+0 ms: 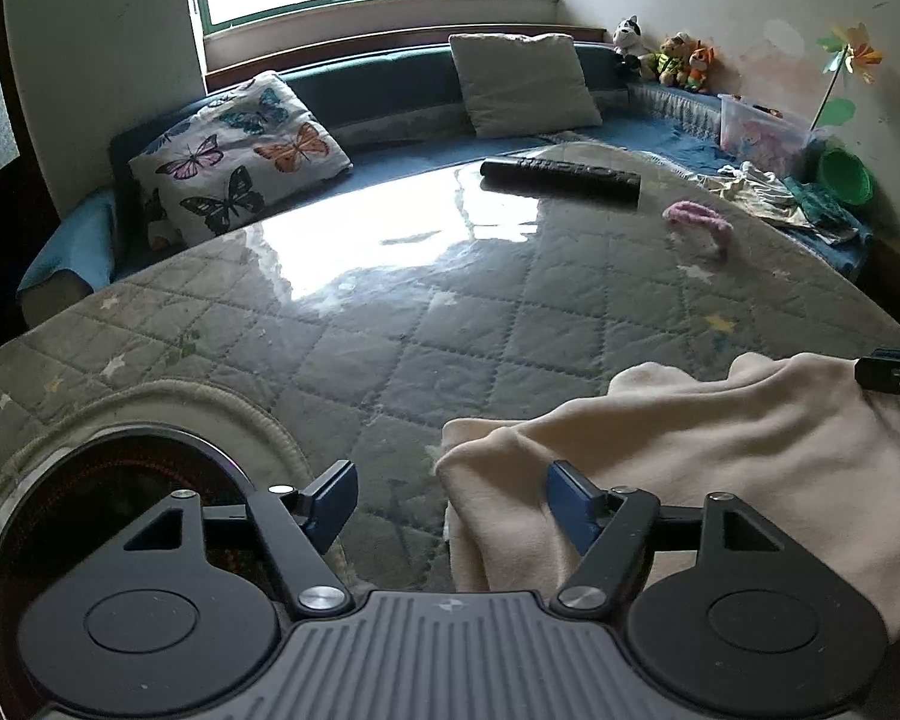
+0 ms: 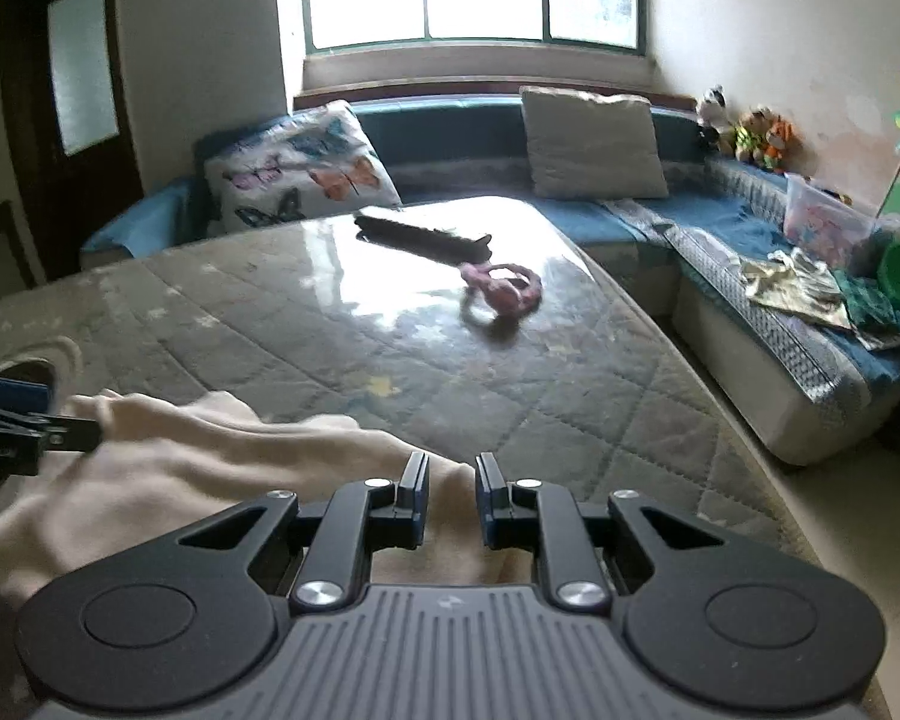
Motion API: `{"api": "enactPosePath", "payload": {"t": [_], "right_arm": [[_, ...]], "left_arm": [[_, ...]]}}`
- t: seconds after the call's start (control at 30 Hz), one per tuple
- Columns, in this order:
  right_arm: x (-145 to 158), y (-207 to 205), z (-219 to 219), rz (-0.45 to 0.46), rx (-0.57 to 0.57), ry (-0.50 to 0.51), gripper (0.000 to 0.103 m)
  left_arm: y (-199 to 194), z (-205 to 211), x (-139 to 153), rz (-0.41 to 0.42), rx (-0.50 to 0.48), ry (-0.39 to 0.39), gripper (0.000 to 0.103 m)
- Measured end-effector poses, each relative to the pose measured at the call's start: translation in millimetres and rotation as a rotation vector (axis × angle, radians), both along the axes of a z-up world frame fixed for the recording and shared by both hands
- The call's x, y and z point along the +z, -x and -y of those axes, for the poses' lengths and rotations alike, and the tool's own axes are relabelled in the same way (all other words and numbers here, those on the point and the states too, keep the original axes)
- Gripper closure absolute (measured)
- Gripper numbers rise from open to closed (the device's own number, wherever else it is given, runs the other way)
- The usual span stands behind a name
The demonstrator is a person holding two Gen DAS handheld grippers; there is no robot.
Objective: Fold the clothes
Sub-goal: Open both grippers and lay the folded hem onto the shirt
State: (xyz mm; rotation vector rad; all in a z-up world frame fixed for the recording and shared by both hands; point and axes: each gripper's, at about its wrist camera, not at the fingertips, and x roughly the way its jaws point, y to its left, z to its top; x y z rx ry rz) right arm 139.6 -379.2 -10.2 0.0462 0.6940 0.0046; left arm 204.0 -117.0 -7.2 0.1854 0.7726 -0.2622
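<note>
A cream garment [image 1: 720, 462] lies bunched on the near part of the quilted table [image 1: 420, 348]. My left gripper [image 1: 450, 498] is open; its right finger rests over the garment's left edge, its left finger over bare table. The right gripper's tip shows at the far right of the left wrist view [image 1: 897, 375], at the garment's right end. In the right wrist view the same garment [image 2: 210, 468] lies under my right gripper [image 2: 452, 480], whose jaws stand a narrow gap apart with cloth below them. The left gripper shows at the left edge [image 2: 24, 420] on the cloth.
A black remote-like bar [image 1: 561, 177] and a pink fabric loop [image 1: 699, 222] lie at the table's far side. A dark round inset [image 1: 90, 516] sits at the near left. A blue sofa [image 2: 720, 228] with pillows, toys, a plastic box and loose clothes [image 2: 804, 285] wraps behind and right.
</note>
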Motion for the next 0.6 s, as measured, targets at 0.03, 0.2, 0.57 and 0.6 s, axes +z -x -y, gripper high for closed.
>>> {"api": "enactPosePath", "payload": {"t": [0.03,0.2,0.57,0.6], "right_arm": [[-2,-2,0,-0.014,0.006,0.001,0.087],[-2,-7,-11,-0.026,0.017,0.061,0.087],[3,-20,-36,-0.018,0.088,0.088,0.086],[0,-22,-37,-0.027,0.09,0.091,0.086]], "left_arm": [[-1,0,-1,0.0,0.001,0.0,0.025],[-2,-2,-2,0.002,0.004,-0.002,0.022],[-3,1,-2,0.004,0.005,-0.011,0.017],[-4,0,-2,0.004,0.005,-0.012,0.017]]}}
